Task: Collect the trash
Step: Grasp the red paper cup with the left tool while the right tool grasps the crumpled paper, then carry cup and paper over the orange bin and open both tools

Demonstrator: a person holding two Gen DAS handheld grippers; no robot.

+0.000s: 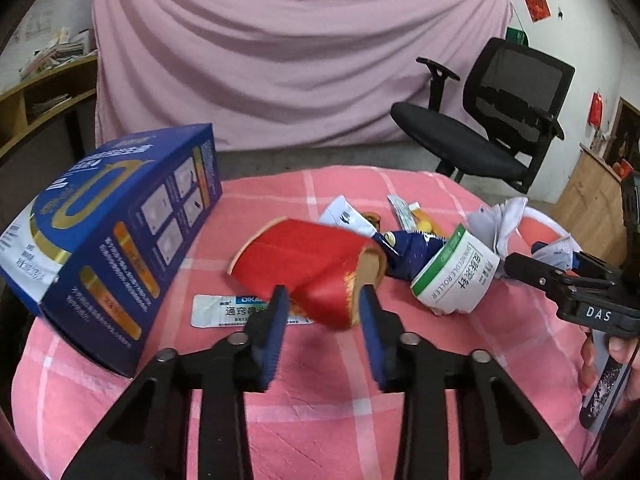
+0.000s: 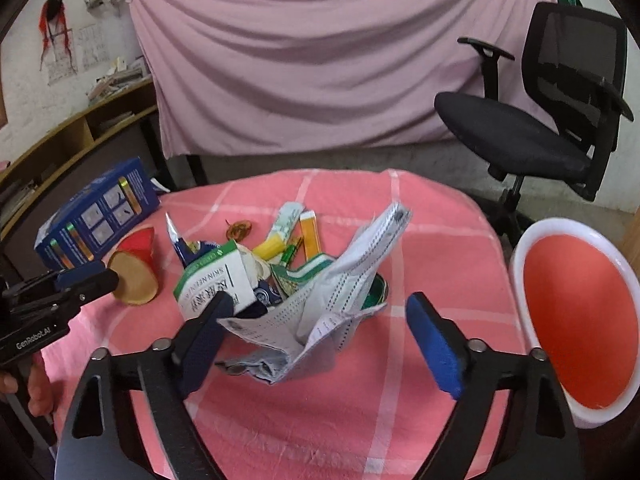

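Blue box (image 1: 108,240) is lying at the left of the bench (image 1: 320,400). Beside it, the left gripper (image 1: 322,312) is clenching its jaws on the red paper cup (image 1: 312,268). Further right, the right gripper (image 2: 316,340) is hanging with released jaws around the crumpled mask (image 2: 320,312), near the red bin (image 2: 580,328).

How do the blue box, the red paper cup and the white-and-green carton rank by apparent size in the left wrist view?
1. blue box, though nearest the camera
2. red paper cup
3. white-and-green carton, only slightly smaller than the cup
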